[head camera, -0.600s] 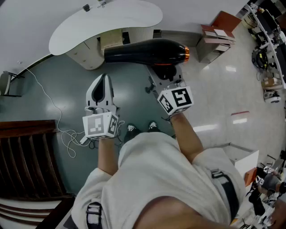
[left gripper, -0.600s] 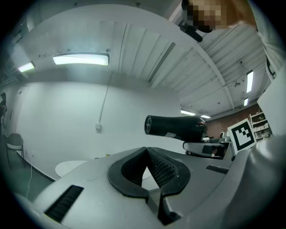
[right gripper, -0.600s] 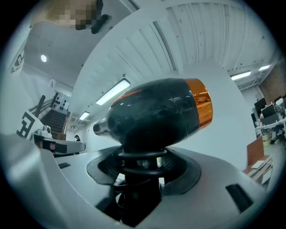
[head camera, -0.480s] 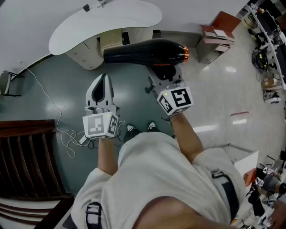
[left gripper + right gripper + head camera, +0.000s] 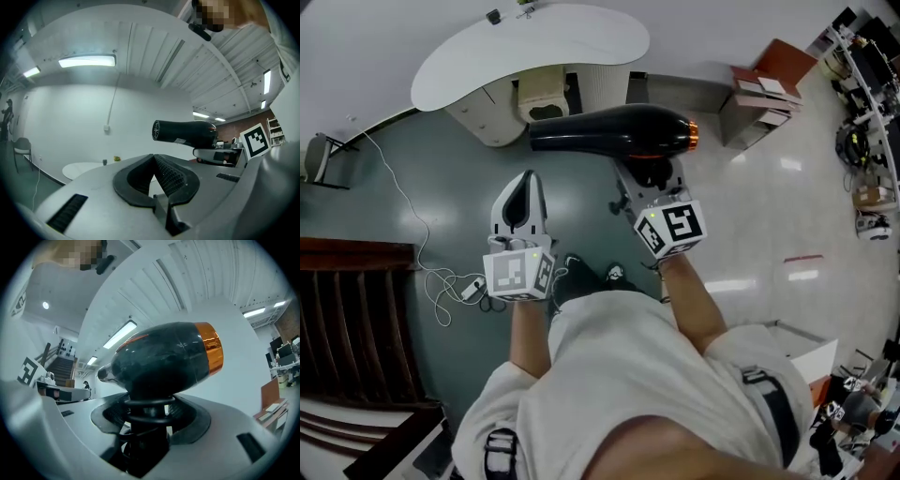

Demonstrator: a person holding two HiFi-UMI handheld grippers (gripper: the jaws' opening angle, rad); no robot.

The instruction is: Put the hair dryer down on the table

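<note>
Right gripper (image 5: 649,180) clamps the handle of the glossy black, orange-banded hair dryer (image 5: 609,129), held short of the white curved table (image 5: 534,42) (over floor). Left gripper (image 5: 521,199) jaws are together, empty. An early release drops it there.

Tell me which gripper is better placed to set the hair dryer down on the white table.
Right. The right gripper clamps the hair dryer by its handle, holding it in the air short of the white table. The left gripper is shut on nothing and apart from it.
</note>
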